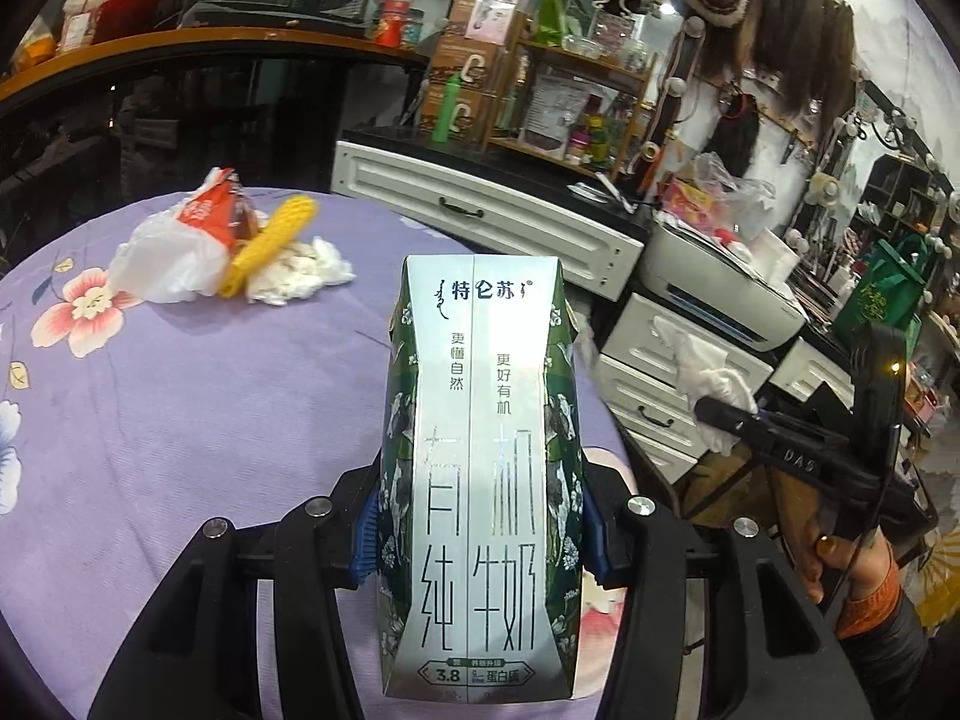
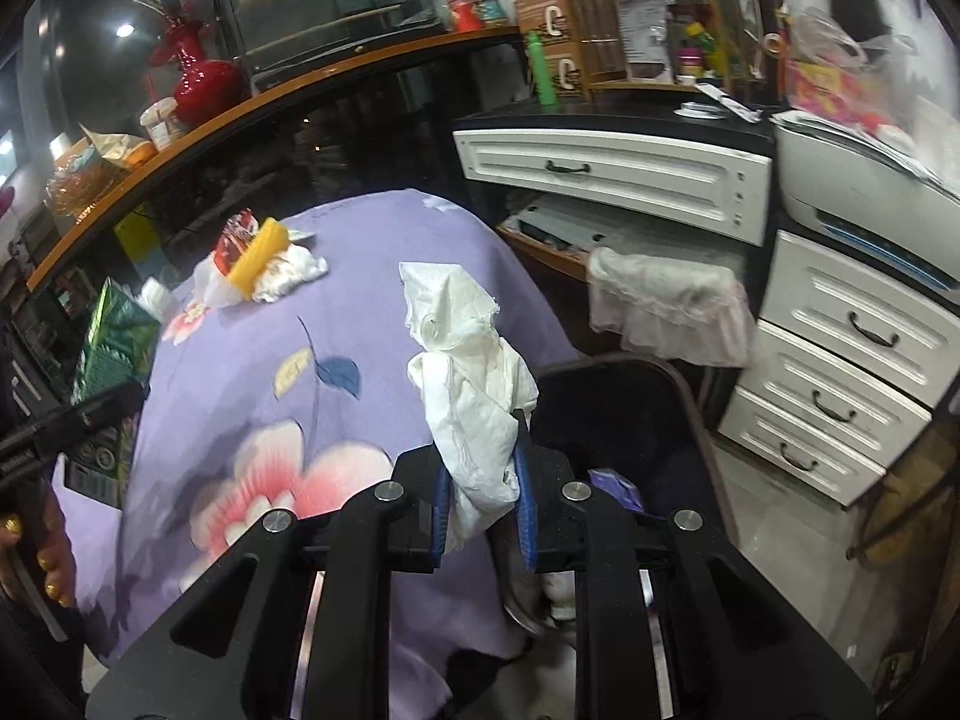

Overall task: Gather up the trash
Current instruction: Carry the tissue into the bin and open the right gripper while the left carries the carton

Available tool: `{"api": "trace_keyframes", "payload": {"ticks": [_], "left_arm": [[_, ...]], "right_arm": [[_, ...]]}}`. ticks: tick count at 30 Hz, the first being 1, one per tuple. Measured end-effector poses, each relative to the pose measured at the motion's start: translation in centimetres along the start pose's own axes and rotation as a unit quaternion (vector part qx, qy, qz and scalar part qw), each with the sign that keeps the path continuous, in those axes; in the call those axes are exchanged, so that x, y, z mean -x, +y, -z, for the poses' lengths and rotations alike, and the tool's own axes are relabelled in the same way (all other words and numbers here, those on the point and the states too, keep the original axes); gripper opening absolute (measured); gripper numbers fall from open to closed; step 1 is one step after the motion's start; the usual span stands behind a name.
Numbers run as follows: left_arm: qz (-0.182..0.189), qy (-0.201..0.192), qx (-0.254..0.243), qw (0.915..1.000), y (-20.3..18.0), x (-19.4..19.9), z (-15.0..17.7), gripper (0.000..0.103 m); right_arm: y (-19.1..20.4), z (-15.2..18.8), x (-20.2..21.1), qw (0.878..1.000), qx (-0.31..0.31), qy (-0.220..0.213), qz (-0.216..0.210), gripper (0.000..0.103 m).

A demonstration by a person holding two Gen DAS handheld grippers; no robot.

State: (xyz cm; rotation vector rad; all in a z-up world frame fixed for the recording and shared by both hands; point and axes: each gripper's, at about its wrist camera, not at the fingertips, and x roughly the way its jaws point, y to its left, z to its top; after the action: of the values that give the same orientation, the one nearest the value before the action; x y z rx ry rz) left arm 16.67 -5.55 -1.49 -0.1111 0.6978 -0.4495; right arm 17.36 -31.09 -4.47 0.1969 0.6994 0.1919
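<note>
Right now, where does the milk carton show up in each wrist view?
Left wrist: the milk carton fills the centre foreground, clamped in the left gripper.
Right wrist: the carton is at the far left edge, green side showing, above the table edge.
Shared landmark: the yellow corn cob in the trash pile on the purple cloth.

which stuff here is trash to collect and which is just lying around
Job: milk carton in left gripper; crumpled tissue in right gripper; trash pile on the table.

Lying about: red vase, printer, green bottle.
</note>
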Motion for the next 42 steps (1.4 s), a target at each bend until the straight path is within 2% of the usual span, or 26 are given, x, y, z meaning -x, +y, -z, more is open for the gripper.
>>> {"api": "trace_keyframes", "payload": {"ticks": [6, 17, 26, 34, 35, 37, 38, 39, 42], "left_arm": [[0.021, 0.007, -0.019, 0.9996, -3.6, -1.0, 0.4, 0.05], [0.062, 0.023, -0.055, 0.9963, -9.7, -3.2, 1.0, 0.05], [0.089, 0.049, -0.067, 0.9925, -12.6, -5.8, 1.5, 0.05], [0.089, 0.077, -0.081, 0.9897, -14.0, -8.4, 1.8, 0.05], [0.088, 0.079, -0.082, 0.9896, -14.0, -8.6, 2.0, 0.05], [0.084, 0.087, -0.084, 0.9891, -14.2, -9.3, 2.1, 0.05], [0.082, 0.089, -0.085, 0.989, -14.2, -9.6, 2.2, 0.05], [0.08, 0.092, -0.086, 0.9889, -14.2, -10.0, 2.3, 0.05], [0.077, 0.1, -0.087, 0.9882, -14.3, -10.8, 2.5, 0.05]], "right_arm": [[-1.8, 2.3, 1.7, 1.0, -0.001, -0.001, 0.016, 0.019], [-6.0, 5.2, 1.4, 0.998, -0.038, 0.019, 0.035, 0.019], [-8.9, 7.0, -2.5, 0.995, -0.064, 0.059, 0.044, 0.019], [-10.4, 7.9, -8.0, 0.992, -0.066, 0.099, 0.05, 0.019], [-10.6, 8.1, -8.8, 0.991, -0.069, 0.103, 0.047, 0.023], [-10.9, 8.4, -9.7, 0.99, -0.072, 0.11, 0.051, 0.043], [-11.1, 8.6, -10.2, 0.989, -0.076, 0.113, 0.054, 0.061], [-11.3, 8.8, -10.4, 0.989, -0.081, 0.112, 0.056, 0.072], [-11.8, 9.1, -10.0, 0.989, -0.09, 0.105, 0.061, 0.073]]}}
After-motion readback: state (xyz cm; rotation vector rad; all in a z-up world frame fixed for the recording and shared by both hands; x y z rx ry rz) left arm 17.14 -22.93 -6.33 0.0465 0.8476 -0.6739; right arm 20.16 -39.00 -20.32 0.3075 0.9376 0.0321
